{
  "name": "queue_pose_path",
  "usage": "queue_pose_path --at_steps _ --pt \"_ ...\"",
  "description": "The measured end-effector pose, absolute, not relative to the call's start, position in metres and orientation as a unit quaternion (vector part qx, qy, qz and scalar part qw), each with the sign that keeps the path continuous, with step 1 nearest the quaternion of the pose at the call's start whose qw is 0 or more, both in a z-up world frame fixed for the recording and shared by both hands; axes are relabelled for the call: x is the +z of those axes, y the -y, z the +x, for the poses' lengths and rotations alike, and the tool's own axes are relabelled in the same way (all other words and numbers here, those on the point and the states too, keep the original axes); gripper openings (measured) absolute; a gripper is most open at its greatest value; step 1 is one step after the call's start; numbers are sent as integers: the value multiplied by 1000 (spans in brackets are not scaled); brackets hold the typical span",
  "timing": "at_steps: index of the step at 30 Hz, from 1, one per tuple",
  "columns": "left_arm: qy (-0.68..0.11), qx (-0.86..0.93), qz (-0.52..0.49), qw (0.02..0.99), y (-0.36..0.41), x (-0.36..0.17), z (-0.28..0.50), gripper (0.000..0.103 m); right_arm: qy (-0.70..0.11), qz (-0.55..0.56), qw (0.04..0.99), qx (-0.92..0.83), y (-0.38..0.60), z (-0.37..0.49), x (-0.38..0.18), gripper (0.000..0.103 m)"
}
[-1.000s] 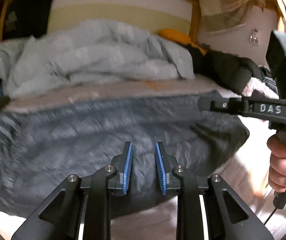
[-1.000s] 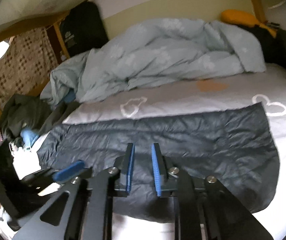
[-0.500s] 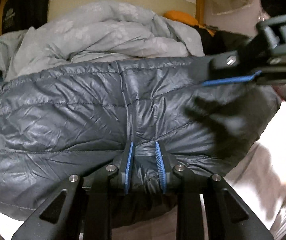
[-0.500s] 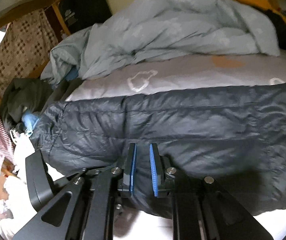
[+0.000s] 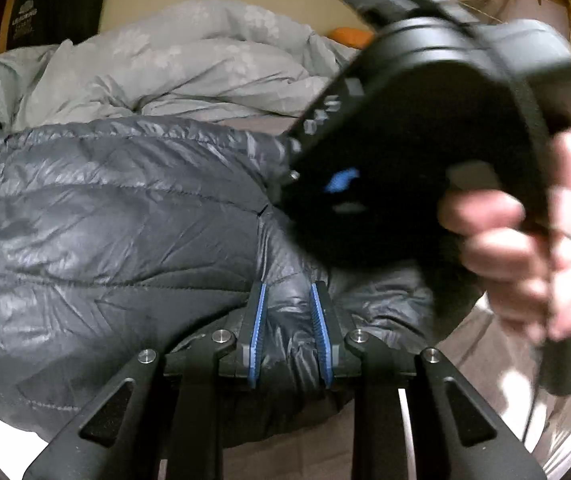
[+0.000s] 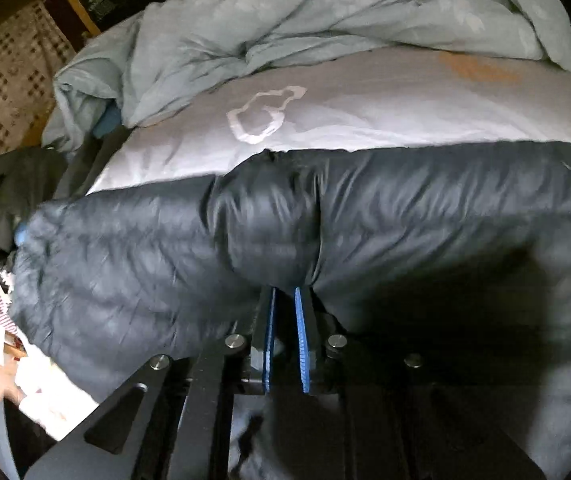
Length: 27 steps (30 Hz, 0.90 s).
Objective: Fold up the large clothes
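A dark grey quilted down jacket lies across the bed and fills the lower half of both views. My left gripper is shut on a bunched fold of the jacket's near edge. My right gripper is shut on a fold of the jacket's near edge too; the fabric bulges over its fingertips. In the left wrist view the right gripper's black body and the hand holding it sit close on the right, blurred, hiding the jacket's right part.
A rumpled light blue duvet lies at the back of the bed on a pale grey sheet with white outline prints. Dark clothes and a checked cloth pile up at the left bed edge. An orange item sits behind the duvet.
Both grippers came down onto the jacket's near edge and shut on it. The jacket's near part has lifted and bunched. The right gripper has swung close across the left wrist view.
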<state>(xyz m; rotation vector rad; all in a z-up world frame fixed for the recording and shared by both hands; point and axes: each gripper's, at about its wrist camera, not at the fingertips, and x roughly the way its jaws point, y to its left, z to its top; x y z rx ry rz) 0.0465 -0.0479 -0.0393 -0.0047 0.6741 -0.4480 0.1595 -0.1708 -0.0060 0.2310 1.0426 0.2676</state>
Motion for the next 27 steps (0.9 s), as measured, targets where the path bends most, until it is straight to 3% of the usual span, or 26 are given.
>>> queue_pose_path --at_steps 17,24,27 --pt "-336 -223 -16 915 43 -39 47 23 -526 90 837 124 163 219 -24 0" --pt "-334 -223 -13 916 45 -40 44 23 -455 59 878 134 189 140 36 0" --pt "-332 -221 -10 917 46 -40 43 23 -428 76 893 114 223 90 53 7"
